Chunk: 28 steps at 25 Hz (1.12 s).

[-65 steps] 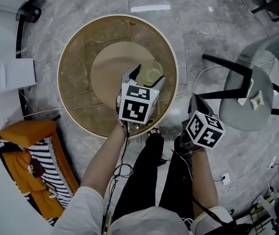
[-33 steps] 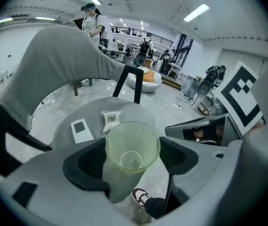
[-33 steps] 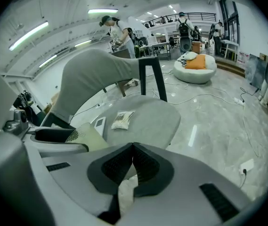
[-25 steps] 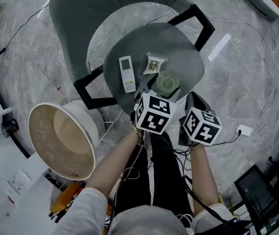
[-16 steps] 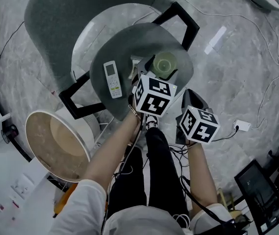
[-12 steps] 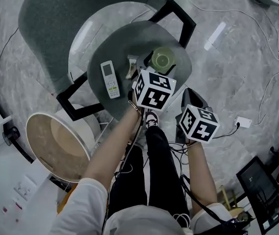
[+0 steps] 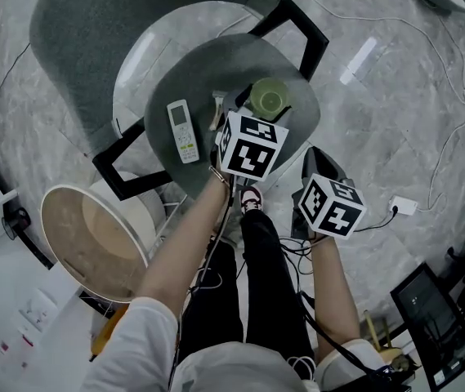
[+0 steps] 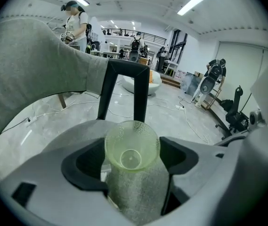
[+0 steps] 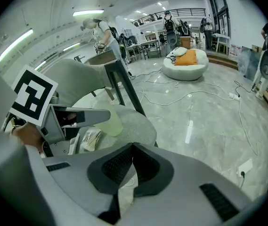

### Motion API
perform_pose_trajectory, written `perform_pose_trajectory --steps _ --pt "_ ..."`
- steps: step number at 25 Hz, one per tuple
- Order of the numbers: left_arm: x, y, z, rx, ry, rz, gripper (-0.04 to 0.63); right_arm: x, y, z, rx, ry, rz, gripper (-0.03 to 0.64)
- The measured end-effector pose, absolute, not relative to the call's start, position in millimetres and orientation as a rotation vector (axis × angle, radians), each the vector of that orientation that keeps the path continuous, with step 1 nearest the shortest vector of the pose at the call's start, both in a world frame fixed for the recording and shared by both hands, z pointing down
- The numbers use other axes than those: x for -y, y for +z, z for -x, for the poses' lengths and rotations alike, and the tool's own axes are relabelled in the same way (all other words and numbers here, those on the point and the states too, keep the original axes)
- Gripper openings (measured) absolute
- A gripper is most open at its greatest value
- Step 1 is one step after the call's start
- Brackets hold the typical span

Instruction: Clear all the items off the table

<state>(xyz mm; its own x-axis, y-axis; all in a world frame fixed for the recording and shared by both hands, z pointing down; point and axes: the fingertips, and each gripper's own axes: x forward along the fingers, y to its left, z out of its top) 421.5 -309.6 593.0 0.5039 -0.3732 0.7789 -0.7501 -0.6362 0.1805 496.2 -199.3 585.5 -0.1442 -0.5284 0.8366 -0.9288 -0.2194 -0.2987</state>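
Note:
A pale green plastic cup (image 7: 269, 98) hangs low over the grey chair seat (image 7: 297, 129), with my left gripper (image 7: 258, 109) shut on it. In the left gripper view the cup (image 8: 133, 147) sits between the two jaws with its mouth facing the camera. A white remote (image 7: 182, 131) lies on the seat to the left. A small packet (image 7: 216, 109) lies beside it, partly hidden by the gripper. My right gripper (image 7: 315, 160) is held near the seat's front edge, shut and empty (image 9: 131, 160). From there I see the cup (image 9: 111, 124) and the packet (image 9: 92, 138).
The round tan table with a white rim (image 7: 52, 211) stands at lower left. The chair's grey back (image 7: 93, 31) and black frame (image 7: 301, 27) surround the seat. Cables (image 7: 444, 178) trail over the marble floor. A monitor (image 7: 436, 317) sits at lower right.
The left gripper has carried the cup from over the round table to the chair seat. In the last half second both grippers have barely shifted.

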Motion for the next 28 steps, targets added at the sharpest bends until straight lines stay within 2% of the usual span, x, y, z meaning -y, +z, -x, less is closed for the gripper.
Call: perform_pose_trajectory --steps 11,22,25,28 --pt "292 569 -406 0.917 0.873 -2.247 0.36 200 578 -481 1.655 1.289 -1.702 0.023" --pt "226 498 -322 0.982 0.724 -2.138 0.354 189 529 -421 1.722 1.231 -1.627 0.023" --pt "208 459 -287 1.079 0.68 -2.123 0.271 186 496 -391 1.779 1.187 -1.585 0.023" --pt "192 425 -243 1.199 0.596 -2.08 0.218 180 465 -355 1.841 1.145 -1.537 0.024"
